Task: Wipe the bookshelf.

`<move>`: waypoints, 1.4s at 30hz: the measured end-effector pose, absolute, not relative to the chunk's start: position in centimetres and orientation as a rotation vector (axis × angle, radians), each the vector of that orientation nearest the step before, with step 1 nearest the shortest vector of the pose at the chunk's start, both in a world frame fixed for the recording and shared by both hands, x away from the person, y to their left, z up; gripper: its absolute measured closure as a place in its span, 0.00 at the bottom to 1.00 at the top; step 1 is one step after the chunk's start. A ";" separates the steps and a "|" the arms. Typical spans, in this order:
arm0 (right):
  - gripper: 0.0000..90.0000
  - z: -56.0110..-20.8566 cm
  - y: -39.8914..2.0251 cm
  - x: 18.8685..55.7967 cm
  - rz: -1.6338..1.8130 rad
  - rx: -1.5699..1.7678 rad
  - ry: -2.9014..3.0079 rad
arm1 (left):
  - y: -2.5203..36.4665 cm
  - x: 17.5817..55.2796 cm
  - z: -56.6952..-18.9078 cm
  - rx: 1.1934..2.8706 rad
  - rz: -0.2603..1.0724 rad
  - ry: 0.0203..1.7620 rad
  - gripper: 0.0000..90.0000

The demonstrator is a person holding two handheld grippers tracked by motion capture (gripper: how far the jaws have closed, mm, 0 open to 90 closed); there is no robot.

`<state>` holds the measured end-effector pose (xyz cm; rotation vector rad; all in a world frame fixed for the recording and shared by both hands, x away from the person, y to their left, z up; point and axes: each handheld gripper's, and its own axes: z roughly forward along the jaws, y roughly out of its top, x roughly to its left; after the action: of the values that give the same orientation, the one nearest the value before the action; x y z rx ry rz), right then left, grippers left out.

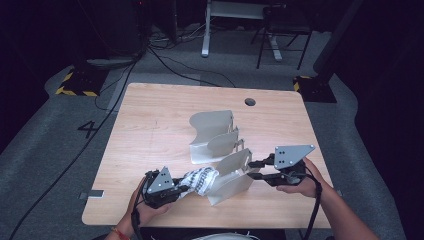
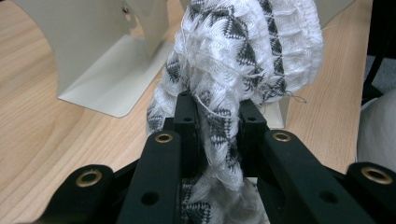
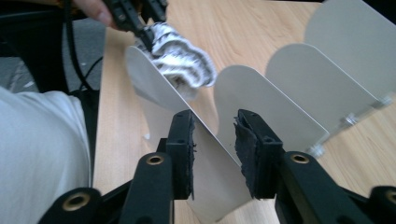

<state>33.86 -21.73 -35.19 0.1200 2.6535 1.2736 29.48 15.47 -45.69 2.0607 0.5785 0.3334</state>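
A pale metal rack of several curved dividers stands in the middle of the wooden table. My left gripper is shut on a bunched white cloth with a grey pattern. The cloth presses against the far end of the nearest divider. My right gripper straddles that divider's near edge. The thin plate runs between its jaws with a gap on one side, so it stands open.
A round cable hole lies near the table's far edge. Cables trail over the grey floor at the left, and desk and chair legs stand behind. The person's white clothing is close by the near edge.
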 end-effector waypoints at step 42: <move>0.92 -36.1 -16.7 36.4 1.348 0.206 2.664 | 5.3 30.3 -47.5 2.230 0.457 0.271 0.84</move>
<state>36.44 -16.74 -36.09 0.2057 2.6636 1.3480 30.32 5.28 -47.45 2.2304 0.2714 0.4566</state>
